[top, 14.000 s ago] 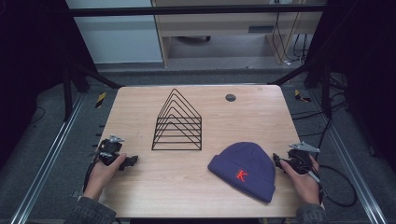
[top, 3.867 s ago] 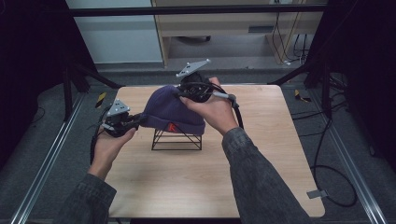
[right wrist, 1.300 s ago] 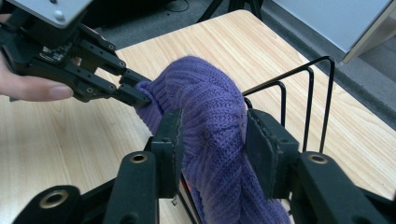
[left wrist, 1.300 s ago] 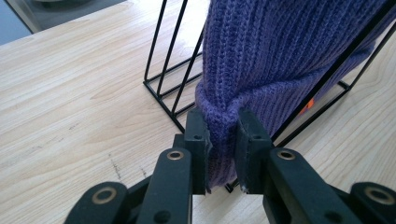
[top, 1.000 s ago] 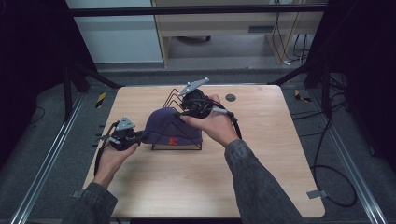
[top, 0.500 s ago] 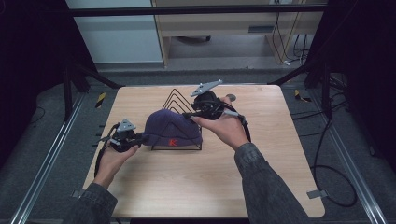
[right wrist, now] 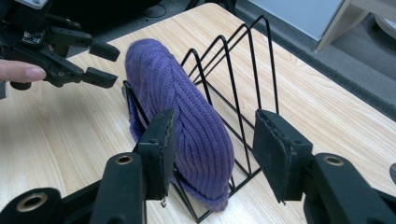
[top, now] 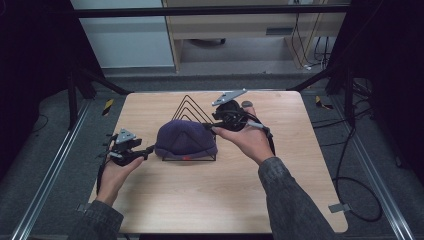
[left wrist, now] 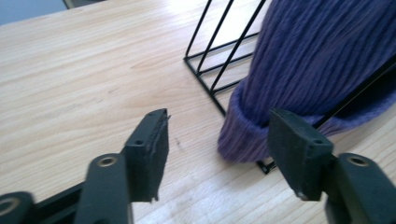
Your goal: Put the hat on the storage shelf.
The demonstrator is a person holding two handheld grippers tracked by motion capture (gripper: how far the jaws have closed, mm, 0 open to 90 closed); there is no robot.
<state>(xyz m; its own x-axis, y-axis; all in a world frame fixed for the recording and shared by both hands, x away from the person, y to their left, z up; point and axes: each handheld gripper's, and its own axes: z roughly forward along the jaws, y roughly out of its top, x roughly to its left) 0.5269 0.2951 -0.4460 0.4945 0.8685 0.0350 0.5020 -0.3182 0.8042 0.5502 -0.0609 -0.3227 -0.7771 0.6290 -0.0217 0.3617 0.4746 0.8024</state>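
Now your purple beanie (top: 185,140) sits slotted in the front of the black wire rack (top: 192,111), mid-table.

Nearest you, your left gripper (top: 148,148) rests low on the wooden table (top: 210,195) just beside the beanie's left edge, jaws apart and empty. Farther back, your right gripper (top: 209,126) hangs at the beanie's right end over the rack, jaws spread, holding nothing. A small dark disc (top: 246,104) lies near the far edge.

Colours here: the beanie (top: 185,139) is a deep purple-blue rib knit with a tiny red mark near its hem. The wire rack (right wrist: 243,100) is plain black, both grippers' jaws are matte black too, and the table (top: 200,200) is pale wood with a fine grain.
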